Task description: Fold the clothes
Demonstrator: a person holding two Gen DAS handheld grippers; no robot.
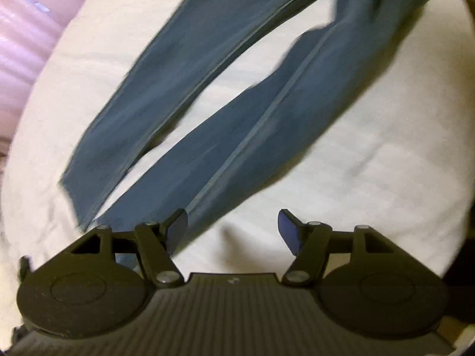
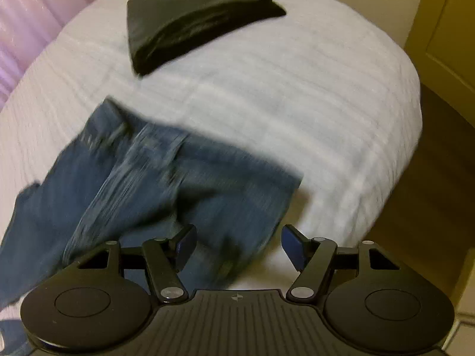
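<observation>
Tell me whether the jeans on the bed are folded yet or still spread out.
Spread, not folded. The jeans lie on the white bedspread with both legs stretched apart; only the black garment is folded.

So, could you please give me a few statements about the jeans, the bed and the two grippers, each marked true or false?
1. The jeans lie on a white bedspread with their two legs spread apart. True.
2. The left gripper is clamped on a trouser leg. False: its jaws stand apart, with nothing pinched between them.
3. A folded black garment lies on the bed beyond the jeans. True.
4. The right gripper holds the jeans' waistband. False: its jaws are open and hold nothing.
5. The black garment lies on top of the jeans. False: bare bedspread separates them.
</observation>
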